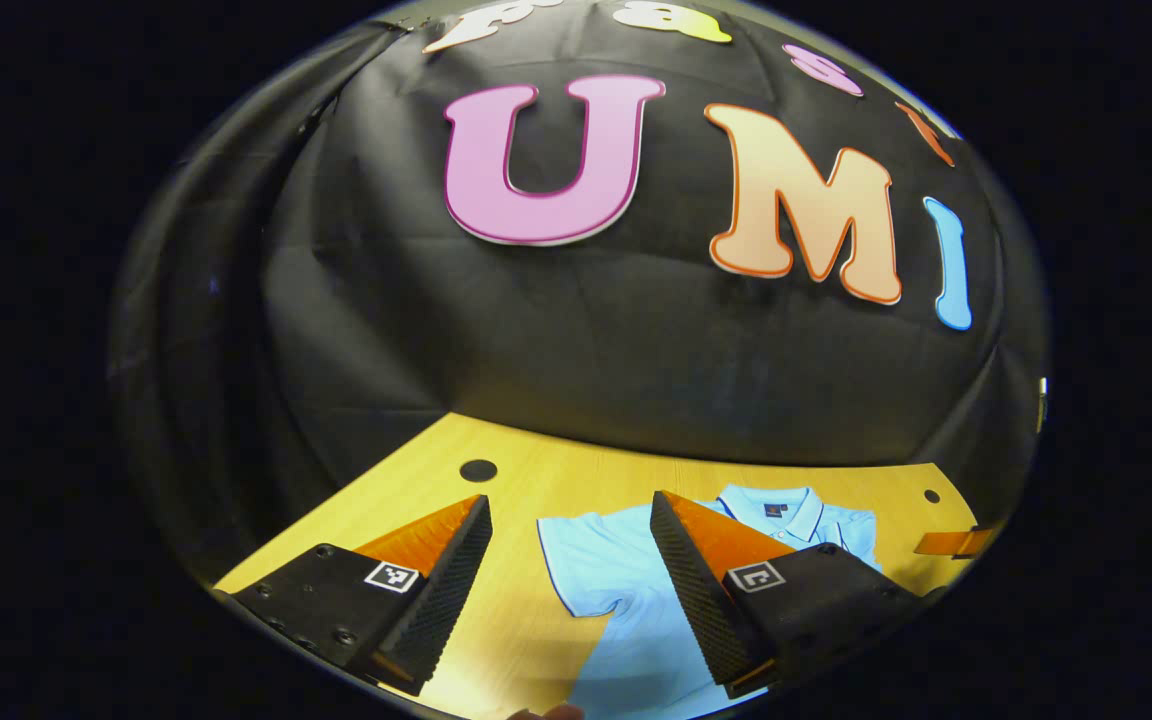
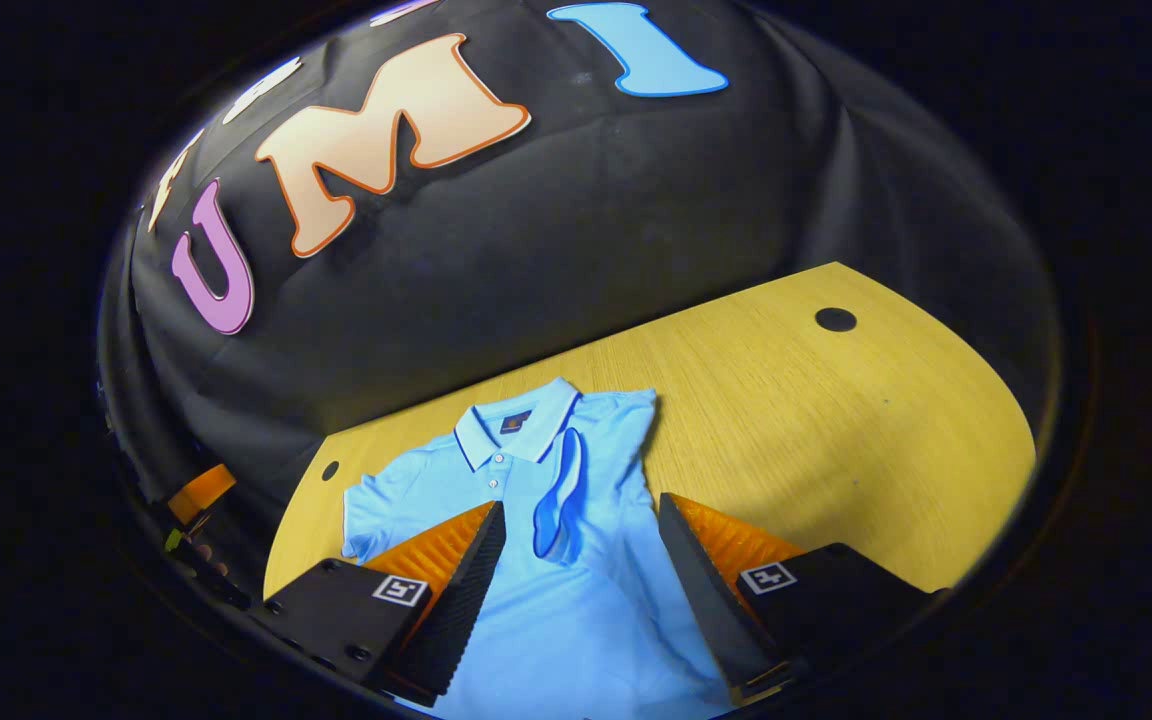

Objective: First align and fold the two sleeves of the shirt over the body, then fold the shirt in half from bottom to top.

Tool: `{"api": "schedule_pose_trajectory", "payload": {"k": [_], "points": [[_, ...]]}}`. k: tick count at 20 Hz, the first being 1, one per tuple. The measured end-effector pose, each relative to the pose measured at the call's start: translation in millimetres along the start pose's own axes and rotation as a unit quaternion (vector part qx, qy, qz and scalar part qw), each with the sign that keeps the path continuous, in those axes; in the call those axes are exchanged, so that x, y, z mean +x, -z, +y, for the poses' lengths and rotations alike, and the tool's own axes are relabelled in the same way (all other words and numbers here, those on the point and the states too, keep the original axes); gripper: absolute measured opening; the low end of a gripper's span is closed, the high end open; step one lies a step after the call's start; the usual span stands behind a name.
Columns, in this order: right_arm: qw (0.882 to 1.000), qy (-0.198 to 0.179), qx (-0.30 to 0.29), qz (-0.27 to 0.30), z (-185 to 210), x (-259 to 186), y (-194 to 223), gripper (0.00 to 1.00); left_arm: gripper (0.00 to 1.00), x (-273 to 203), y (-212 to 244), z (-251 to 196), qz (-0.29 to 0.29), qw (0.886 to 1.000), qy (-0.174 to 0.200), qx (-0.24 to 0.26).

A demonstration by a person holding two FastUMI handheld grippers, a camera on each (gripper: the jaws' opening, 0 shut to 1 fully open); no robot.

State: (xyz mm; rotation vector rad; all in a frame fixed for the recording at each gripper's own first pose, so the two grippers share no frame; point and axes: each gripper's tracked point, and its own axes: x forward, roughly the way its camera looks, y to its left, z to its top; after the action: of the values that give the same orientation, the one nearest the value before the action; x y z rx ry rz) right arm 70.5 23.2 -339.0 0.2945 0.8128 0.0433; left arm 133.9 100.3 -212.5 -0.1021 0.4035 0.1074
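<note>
A light blue polo shirt (image 2: 436, 480) lies flat on the yellow table, collar (image 2: 516, 430) toward the booth wall. One sleeve (image 2: 561, 500) is folded over the body; the other sleeve (image 2: 366, 515) is spread out to the side. My right gripper (image 2: 581, 510) hovers open over the shirt's chest, nothing between its fingers. In the left gripper view the shirt (image 1: 616, 580) lies to the lower right, its spread sleeve (image 1: 576, 560) between and beyond the fingers. My left gripper (image 1: 571, 510) is open above that sleeve's edge and holds nothing.
The wooden table (image 2: 836, 430) has a large round hole (image 2: 836, 319) at the far right and a small hole (image 2: 330, 469) near the shirt. Another large hole (image 1: 478, 470) sits ahead of the left gripper. The other gripper's tip (image 1: 951, 542) shows at the right edge.
</note>
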Motion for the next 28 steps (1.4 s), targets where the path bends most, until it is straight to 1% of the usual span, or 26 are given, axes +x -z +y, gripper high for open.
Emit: {"api": "schedule_pose_trajectory", "payload": {"k": [3, 8, 11, 13, 15, 19, 21, 22, 25, 27, 28], "points": [[1.0, 0.014, 0.0, 0.003, -19, -24, 9, 0.97, 0.95, 29, 30, -6, 0.032, 0.999, 0.001, -0.002], [0.998, 0.051, -0.02, 0.015, -60, -48, 28, 0.97, 0.95, 75, 75, 1, 0.087, 0.995, -0.023, -0.033], [0.997, 0.075, -0.005, 0.022, -79, -54, 36, 0.97, 0.95, 98, 92, 9, 0.102, 0.994, -0.034, -0.022], [0.996, 0.082, 0.009, 0.022, -84, -57, 36, 0.97, 0.95, 110, 105, 12, 0.119, 0.992, -0.04, -0.02], [0.996, 0.091, 0.006, 0.013, -88, -58, 32, 0.97, 0.95, 114, 119, 16, 0.138, 0.989, -0.048, -0.02], [0.996, 0.088, -0.001, 0.01, -84, -62, 30, 0.97, 0.96, 114, 132, 22, 0.155, 0.986, -0.062, -0.025], [0.996, 0.086, -0.004, 0.009, -83, -64, 31, 0.97, 0.93, 113, 132, 24, 0.155, 0.985, -0.07, -0.019], [0.996, 0.084, -0.006, 0.009, -81, -64, 31, 0.97, 0.84, 114, 137, 26, 0.161, 0.984, -0.075, -0.013], [0.997, 0.078, -0.014, 0.009, -78, -66, 33, 0.97, 0.41, 116, 133, 15, 0.155, 0.986, -0.052, -0.03], [0.996, 0.082, -0.021, 0.008, -81, -68, 34, 0.97, 0.11, 118, 133, 14, 0.152, 0.986, -0.055, -0.029], [0.996, 0.082, -0.022, 0.008, -82, -70, 34, 0.98, 0.04, 117, 130, 13, 0.15, 0.987, -0.057, -0.026]]}}
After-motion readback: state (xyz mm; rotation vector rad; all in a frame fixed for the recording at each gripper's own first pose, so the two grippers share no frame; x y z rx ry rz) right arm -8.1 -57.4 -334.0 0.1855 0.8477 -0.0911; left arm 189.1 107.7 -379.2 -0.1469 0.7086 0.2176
